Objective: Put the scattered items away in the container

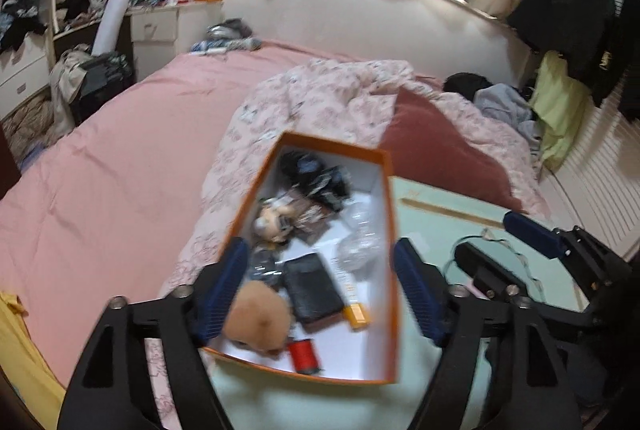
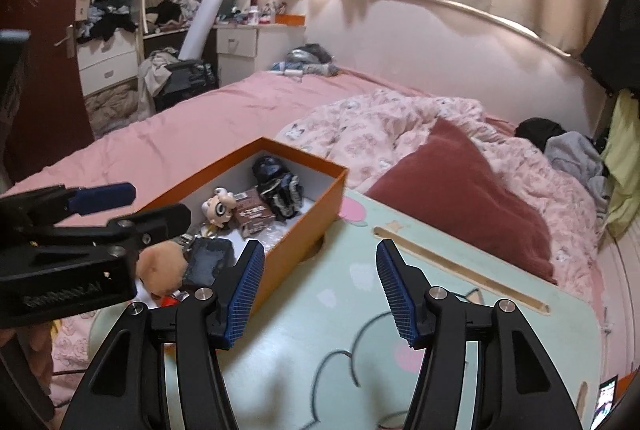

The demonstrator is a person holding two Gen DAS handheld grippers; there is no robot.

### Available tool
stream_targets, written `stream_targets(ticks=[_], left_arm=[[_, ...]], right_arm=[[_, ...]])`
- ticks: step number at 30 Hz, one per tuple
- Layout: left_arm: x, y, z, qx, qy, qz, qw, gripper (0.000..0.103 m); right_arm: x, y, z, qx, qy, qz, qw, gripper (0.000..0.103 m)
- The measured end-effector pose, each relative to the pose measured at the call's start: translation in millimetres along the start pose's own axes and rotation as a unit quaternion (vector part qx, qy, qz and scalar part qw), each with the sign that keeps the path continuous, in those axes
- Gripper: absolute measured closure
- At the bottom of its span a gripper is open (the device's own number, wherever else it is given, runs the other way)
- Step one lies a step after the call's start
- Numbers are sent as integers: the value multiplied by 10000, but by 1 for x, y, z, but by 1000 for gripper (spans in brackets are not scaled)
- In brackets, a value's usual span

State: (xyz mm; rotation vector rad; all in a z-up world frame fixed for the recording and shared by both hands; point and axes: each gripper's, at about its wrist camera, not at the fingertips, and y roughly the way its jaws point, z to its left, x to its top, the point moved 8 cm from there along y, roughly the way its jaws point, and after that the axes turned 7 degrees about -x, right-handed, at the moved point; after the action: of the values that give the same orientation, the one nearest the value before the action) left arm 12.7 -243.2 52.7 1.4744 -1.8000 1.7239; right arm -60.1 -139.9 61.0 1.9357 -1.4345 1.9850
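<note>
An orange box with a white inside stands on a mint lap table on the bed. It holds a tan plush ball, a red thread spool, a black wallet, a small doll, a brown packet, a black bundle and clear plastic. My left gripper hangs open and empty above the box's near end. My right gripper is open and empty over the table, right of the box.
A dark red pillow and a crumpled floral quilt lie beyond the table. The pink bedsheet spreads to the left. A cable lies on the table near the right gripper. Cluttered shelves and drawers stand at the far left.
</note>
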Motion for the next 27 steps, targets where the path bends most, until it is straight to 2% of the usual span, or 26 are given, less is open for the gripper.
stream_targets(ticks=[2, 4, 8, 12, 15, 19, 23, 26, 27], left_arm=[[2, -5, -21, -144, 148, -60, 9998, 22], [1, -6, -44, -264, 371, -42, 9990, 21], [-7, -4, -79, -399, 669, 9, 9970, 21], [-28, 9, -104, -523, 805, 331, 9948, 21], [-48, 22, -122, -652, 968, 584, 9914, 21], [-79, 45, -141, -618, 1217, 927, 9863, 21], [-109, 64, -146, -618, 1232, 1318, 9816, 21], [-119, 74, -139, -383, 1185, 1478, 9811, 21], [-122, 78, -136, -271, 1146, 1561, 9807, 21]], right_arm=[[-3, -13, -12, -112, 45, -89, 9999, 44], [-7, -25, -25, -250, 91, -163, 9995, 39], [-24, -44, -56, -477, 300, -161, 9983, 37], [-45, -51, -82, -664, 528, -38, 9964, 34], [-72, -48, -103, -928, 733, 249, 9927, 29], [-118, -30, -127, -1092, 1110, 938, 9833, 29], [-150, -19, -144, -1154, 1568, 1413, 9706, 29], [-163, -15, -154, -1236, 1834, 1679, 9607, 25], [-167, -14, -156, -1260, 1876, 1753, 9582, 19]])
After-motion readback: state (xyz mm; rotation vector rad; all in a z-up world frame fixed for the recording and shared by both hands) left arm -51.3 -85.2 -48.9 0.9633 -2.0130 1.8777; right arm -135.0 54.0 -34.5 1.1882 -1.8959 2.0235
